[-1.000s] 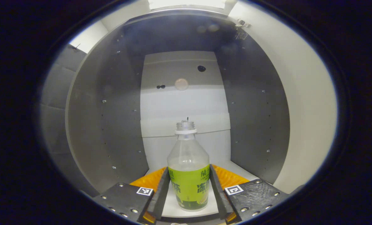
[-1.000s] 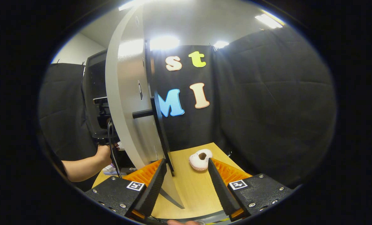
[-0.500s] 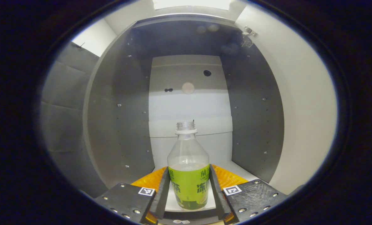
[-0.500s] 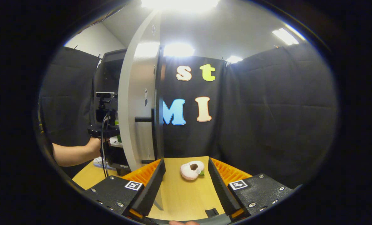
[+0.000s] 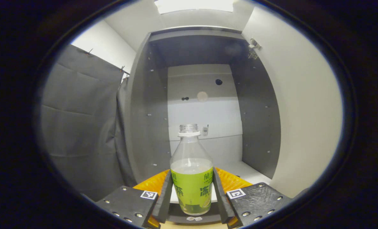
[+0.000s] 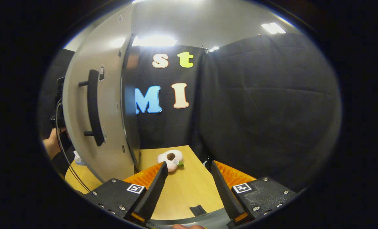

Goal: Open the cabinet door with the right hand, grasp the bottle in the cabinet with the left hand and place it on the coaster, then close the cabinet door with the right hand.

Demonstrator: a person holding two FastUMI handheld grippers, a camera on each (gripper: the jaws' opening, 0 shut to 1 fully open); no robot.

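My left tool (image 5: 191, 194) pinches the bottle (image 5: 191, 171) on both sides of its green label, one finger against each flank. The bottle is clear plastic with rounded shoulders, a ribbed open neck and a pale collar; pale liquid stands at about the label's top edge. It is upright, in front of the cabinet (image 5: 144, 105), whose dark grey side walls are dotted with small metal pegs and whose back panel is white with two dark holes. The open cabinet door (image 5: 303, 105), smooth and off-white, rises at the right with a metal hinge near its top. Grey cloth hangs at the left.

My right tool (image 6: 186, 186) is spread, nothing between its fingers, above the light wooden surface (image 6: 189, 187). The door's outer face with its long black bar handle (image 6: 93, 108) stands at the near left. A pale, soft, ring-shaped thing (image 6: 170, 158) lies farther along the surface; I cannot tell what it is. Behind the door's edge a hand (image 6: 50, 144) and a cable are partly hidden.
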